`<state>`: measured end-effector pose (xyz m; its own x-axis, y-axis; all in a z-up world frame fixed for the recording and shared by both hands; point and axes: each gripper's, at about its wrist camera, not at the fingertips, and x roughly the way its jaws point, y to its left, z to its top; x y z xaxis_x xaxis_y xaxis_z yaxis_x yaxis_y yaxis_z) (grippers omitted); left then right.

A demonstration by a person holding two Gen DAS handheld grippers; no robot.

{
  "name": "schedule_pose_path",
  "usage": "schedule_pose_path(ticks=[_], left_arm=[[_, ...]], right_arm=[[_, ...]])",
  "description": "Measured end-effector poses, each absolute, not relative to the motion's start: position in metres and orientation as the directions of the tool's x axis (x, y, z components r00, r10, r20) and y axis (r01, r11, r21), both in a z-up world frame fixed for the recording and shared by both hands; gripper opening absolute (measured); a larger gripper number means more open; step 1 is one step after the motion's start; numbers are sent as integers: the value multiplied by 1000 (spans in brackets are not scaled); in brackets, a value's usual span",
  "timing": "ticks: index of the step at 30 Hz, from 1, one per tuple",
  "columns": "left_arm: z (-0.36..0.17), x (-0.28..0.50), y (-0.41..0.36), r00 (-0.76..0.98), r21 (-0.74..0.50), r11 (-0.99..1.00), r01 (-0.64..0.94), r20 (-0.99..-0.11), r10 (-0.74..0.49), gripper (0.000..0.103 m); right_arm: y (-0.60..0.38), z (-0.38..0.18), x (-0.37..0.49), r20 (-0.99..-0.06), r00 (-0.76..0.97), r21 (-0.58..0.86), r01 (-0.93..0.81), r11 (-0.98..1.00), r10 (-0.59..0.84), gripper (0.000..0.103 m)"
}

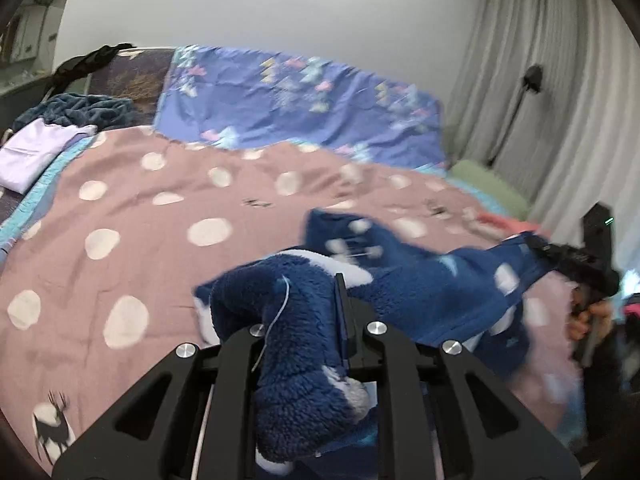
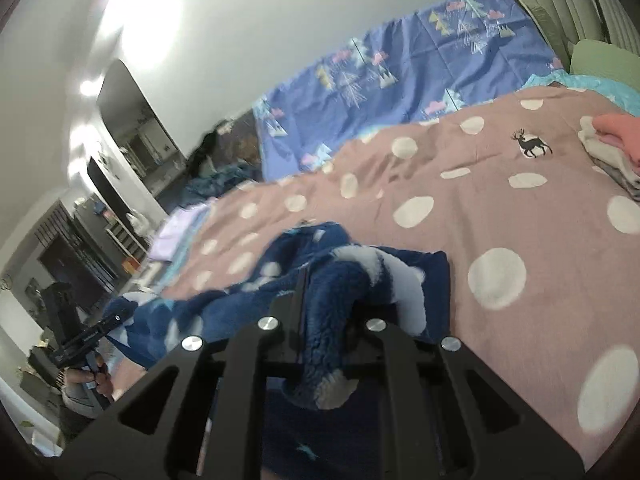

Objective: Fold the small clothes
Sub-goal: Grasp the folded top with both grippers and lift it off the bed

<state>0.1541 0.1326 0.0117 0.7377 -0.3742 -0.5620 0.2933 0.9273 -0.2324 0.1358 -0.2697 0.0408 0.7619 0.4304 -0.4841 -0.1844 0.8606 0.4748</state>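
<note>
Covering bed: pink dotted blanket (image 1: pixel 160 248), curtains (image 1: pixel 540 80) beyond

A home bedroom: a bed's polka-dot cover (image 1: pixel 160 208), curtains (image 1: pixel 532 80), folded clothes (image 2: pixel 612 140).

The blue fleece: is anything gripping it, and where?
Both grippers hold the blue fleece. The left gripper and the right gripper are each shut on a bunched edge, at opposite ends, so it spans between them above the bed.
</note>
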Motion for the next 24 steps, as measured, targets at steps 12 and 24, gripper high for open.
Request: schedule_pose_path(ticks=[12,24], left_arm=[[-46,188,151,652,-379,891,248,-615,-443,35],[-40,204,157,616,-543,802,247,-551,-563,14]], right_arm=[[-262,-34,180,-631,694,409,-83,909,347,14],[-260,-12,180,-596,732,409,-76,909,329,13]])
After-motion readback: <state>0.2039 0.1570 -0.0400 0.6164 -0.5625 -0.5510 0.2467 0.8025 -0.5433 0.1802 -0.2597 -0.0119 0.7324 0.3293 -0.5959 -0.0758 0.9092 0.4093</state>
